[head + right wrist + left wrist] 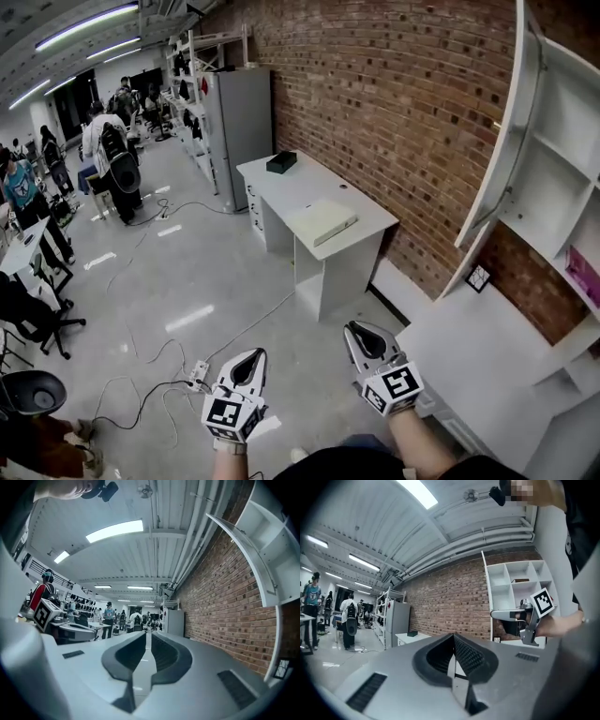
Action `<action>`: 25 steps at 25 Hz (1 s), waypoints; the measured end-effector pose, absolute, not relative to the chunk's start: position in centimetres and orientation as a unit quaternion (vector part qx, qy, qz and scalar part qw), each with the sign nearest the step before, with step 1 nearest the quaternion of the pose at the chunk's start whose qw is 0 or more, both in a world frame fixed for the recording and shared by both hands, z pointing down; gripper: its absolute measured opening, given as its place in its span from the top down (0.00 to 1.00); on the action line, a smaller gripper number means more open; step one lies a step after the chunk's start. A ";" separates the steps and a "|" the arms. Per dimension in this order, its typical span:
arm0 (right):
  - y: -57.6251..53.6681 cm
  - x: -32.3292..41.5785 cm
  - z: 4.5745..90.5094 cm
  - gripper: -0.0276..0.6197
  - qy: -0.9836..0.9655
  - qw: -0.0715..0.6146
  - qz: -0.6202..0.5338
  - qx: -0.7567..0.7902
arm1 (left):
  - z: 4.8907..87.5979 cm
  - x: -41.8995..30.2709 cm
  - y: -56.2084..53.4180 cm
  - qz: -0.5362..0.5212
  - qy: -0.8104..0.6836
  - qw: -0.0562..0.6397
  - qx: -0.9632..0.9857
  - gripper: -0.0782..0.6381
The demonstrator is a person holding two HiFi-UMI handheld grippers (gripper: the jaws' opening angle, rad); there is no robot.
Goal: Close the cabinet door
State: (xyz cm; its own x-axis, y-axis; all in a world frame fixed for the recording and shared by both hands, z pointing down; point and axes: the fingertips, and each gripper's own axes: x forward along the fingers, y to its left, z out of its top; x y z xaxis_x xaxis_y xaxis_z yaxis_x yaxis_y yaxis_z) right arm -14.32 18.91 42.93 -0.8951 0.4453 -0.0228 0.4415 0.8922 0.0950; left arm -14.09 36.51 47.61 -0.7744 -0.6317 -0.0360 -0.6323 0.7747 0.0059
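The white wall cabinet hangs on the brick wall at the right, and its door stands swung out into the room. In the right gripper view the door arches overhead at the upper right. The left gripper view shows the cabinet's open shelves. My left gripper and right gripper are both low in the head view, pointing level over the floor, short of the door. Both are shut with nothing between their fingers. The right gripper also appears in the left gripper view.
A white desk stands under the cabinet at my right. Farther along the wall is a second white desk with a black box and a flat white item. Cables and a power strip lie on the floor. People and chairs are at the far left.
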 end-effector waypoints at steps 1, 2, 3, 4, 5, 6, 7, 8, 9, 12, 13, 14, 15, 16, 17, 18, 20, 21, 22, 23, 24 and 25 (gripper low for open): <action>18.4 -14.6 42.7 0.89 0.974 0.024 0.046 0.219 | 47.4 -14.7 35.9 0.010 0.938 0.019 -0.346 0.88; 17.8 -14.9 42.4 0.89 0.976 0.026 0.048 0.211 | 47.2 -15.2 35.2 0.009 0.935 0.023 -0.355 0.88; 17.2 -15.2 42.1 0.89 0.978 0.028 0.050 0.202 | 47.1 -15.8 34.5 0.008 0.931 0.025 -0.364 0.88; 16.5 -15.4 41.8 0.89 0.979 0.031 0.053 0.194 | 47.0 -16.4 33.6 0.006 0.927 0.028 -0.373 0.88; 15.6 -15.7 41.4 0.89 0.981 0.034 0.055 0.184 | 46.8 -17.0 32.7 0.003 0.923 0.030 -0.383 0.88; 14.6 -16.0 41.1 0.89 0.982 0.037 0.058 0.175 | 46.6 -17.6 31.5 0.001 0.919 0.033 -0.393 0.88; 13.6 -16.3 40.7 0.89 0.984 0.040 0.059 0.165 | 46.4 -18.3 30.3 -0.002 0.915 0.037 -0.403 0.88; 12.5 -16.5 40.3 0.89 0.985 0.043 0.060 0.156 | 46.0 -18.9 29.1 -0.004 0.910 0.041 -0.412 0.88; 11.3 -16.8 40.0 0.89 0.986 0.046 0.061 0.146 | 45.6 -19.4 27.9 -0.006 0.906 0.045 -0.421 0.88; 7.7 -17.3 39.1 0.89 0.990 0.053 0.064 0.113 | 44.2 -21.0 24.0 -0.010 0.892 0.052 -0.448 0.88; 6.4 -17.4 38.7 0.89 0.991 0.056 0.065 0.102 | 43.7 -21.7 22.7 -0.011 0.889 0.054 -0.455 0.88; 5.2 -17.6 38.4 0.89 0.992 0.060 0.066 0.091 | 43.2 -22.5 21.4 -0.013 0.885 0.061 -0.461 0.88; 3.9 -17.8 38.1 0.89 0.992 0.063 0.067 0.082 | 42.8 -23.2 20.1 -0.016 0.882 0.069 -0.466 0.88; 2.6 -17.9 37.7 0.89 0.993 0.068 0.068 0.072 | 42.3 -23.8 18.7 -0.020 0.878 0.076 -0.472 0.88; 1.5 -18.0 37.4 0.89 0.993 0.072 0.069 0.063 | 41.9 -24.3 17.3 -0.023 0.874 0.082 -0.478 0.88; 0.3 -18.1 36.9 0.89 0.993 0.077 0.069 0.055 | 41.3 -24.7 15.9 -0.025 0.869 0.088 -0.486 0.88; -1.9 -18.4 35.8 0.89 0.993 0.086 0.069 0.036 | 39.9 -25.4 13.1 -0.032 0.858 0.101 -0.502 0.88; -3.0 -18.5 35.1 0.89 0.993 0.090 0.069 0.027 | 38.9 -25.7 11.7 -0.034 0.853 0.108 -0.510 0.88; -4.0 -18.7 34.3 0.89 0.993 0.094 0.069 0.019 | 37.8 -26.0 10.4 -0.036 0.848 0.114 -0.517 0.88; -5.1 -18.8 33.4 0.89 0.993 0.098 0.069 0.011 | 36.6 -26.3 9.1 -0.037 0.843 0.121 -0.523 0.88; -6.0 -19.0 32.5 0.89 0.992 0.103 0.069 0.004 | 35.5 -26.6 7.9 -0.036 0.840 0.126 -0.527 0.88; -6.9 -19.1 31.8 0.89 0.992 0.108 0.070 -0.002 | 34.4 -26.8 6.7 -0.035 0.837 0.129 -0.531 0.88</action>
